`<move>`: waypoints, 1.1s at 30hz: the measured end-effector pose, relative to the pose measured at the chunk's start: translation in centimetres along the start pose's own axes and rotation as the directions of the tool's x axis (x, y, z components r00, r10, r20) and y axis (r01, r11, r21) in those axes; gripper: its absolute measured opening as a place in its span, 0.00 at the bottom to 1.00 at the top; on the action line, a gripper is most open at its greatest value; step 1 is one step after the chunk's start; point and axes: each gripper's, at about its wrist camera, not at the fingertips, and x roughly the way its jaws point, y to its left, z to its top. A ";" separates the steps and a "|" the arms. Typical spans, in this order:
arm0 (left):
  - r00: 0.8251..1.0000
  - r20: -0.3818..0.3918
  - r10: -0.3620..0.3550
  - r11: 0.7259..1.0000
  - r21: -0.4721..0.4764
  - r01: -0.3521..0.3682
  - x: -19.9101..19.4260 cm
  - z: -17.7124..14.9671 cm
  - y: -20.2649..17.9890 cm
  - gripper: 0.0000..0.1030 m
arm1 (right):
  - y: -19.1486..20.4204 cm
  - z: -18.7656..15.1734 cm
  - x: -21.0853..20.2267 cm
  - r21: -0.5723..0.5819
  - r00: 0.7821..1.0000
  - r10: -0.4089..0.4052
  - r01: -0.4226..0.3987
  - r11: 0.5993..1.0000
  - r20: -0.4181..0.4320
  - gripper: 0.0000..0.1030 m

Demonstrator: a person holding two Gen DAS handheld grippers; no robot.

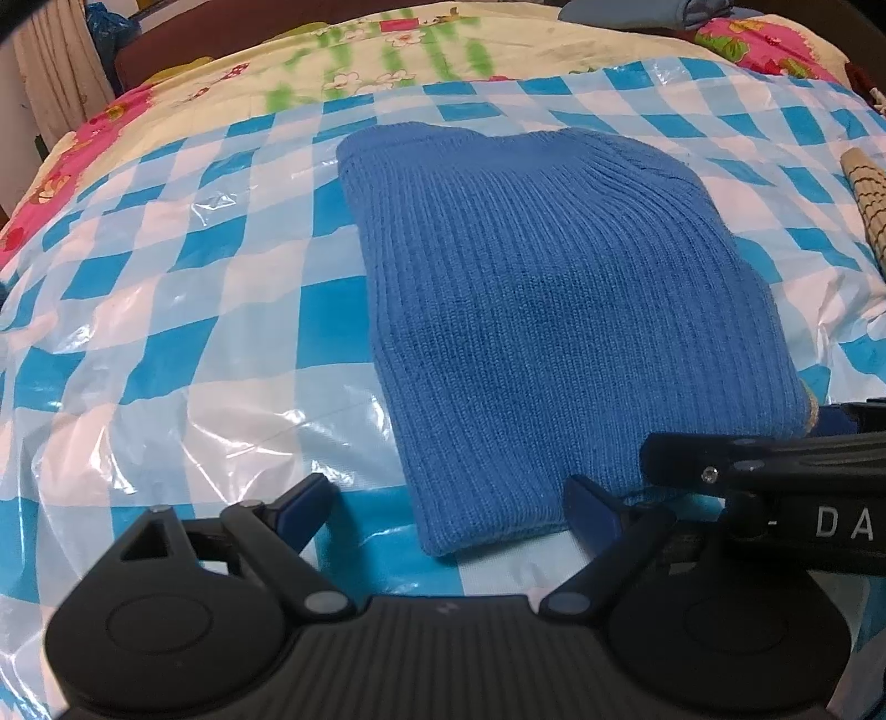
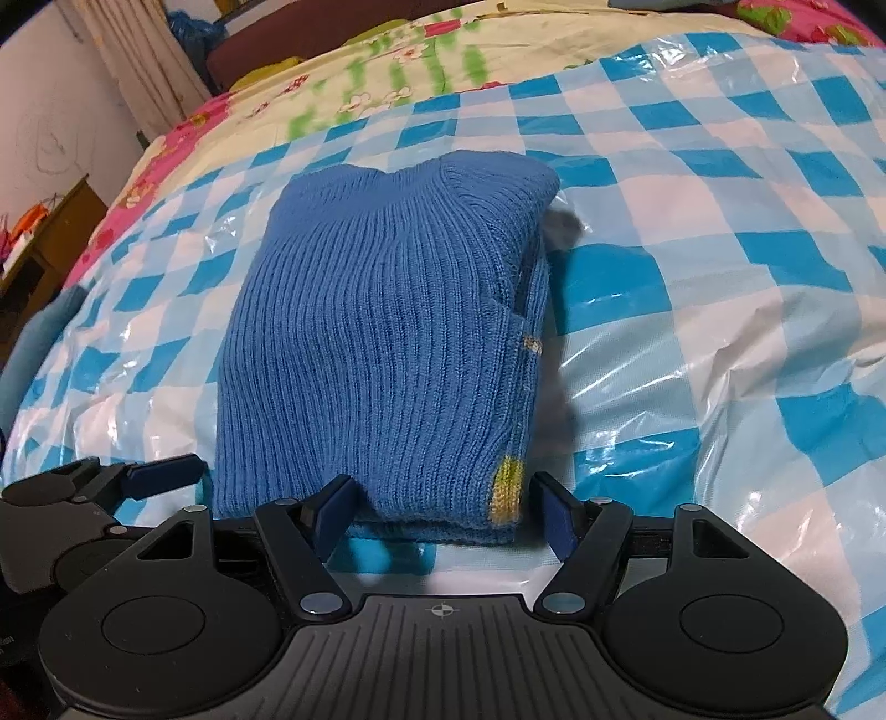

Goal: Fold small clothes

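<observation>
A blue ribbed knit garment [image 1: 531,310] lies folded into a compact stack on a blue-and-white checked plastic sheet [image 1: 183,310]. It also shows in the right wrist view [image 2: 376,354], with a yellow-green trim patch [image 2: 506,487] at its near right corner. My left gripper [image 1: 448,509] is open at the garment's near left edge, holding nothing. My right gripper [image 2: 446,512] is open with its fingers on either side of the garment's near right corner, not closed on it. The right gripper's body [image 1: 775,459] shows at the right of the left wrist view.
The checked sheet [image 2: 692,310] covers a bed with a floral quilt [image 1: 387,50]. A beige rolled item [image 1: 869,194] lies at the right edge. Folded clothes [image 1: 664,14] sit at the far right. A wooden cabinet [image 2: 50,232] and a curtain [image 2: 138,61] stand left.
</observation>
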 end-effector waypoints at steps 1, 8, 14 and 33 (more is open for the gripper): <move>1.000 0.000 0.006 1.000 0.005 -0.006 0.0 0.0 -0.1 0.94 | -0.1 0.0 0.0 0.006 1.000 0.009 -0.009 1.000 0.002 0.70; 0.998 -0.004 0.062 0.997 0.048 -0.061 -0.2 0.4 -1.2 0.94 | -0.5 -0.3 -0.2 0.028 0.998 0.063 -0.063 0.998 0.017 0.72; 0.998 0.010 0.056 0.997 0.043 -0.057 -0.3 0.2 -1.0 0.94 | -0.4 -0.3 -0.4 0.027 0.997 0.080 -0.081 0.996 0.012 0.72; 0.998 0.060 0.025 0.999 -0.032 -0.023 -2.5 -0.2 0.7 0.94 | 1.1 0.1 -2.7 -0.021 0.999 0.034 -0.033 0.999 0.040 0.72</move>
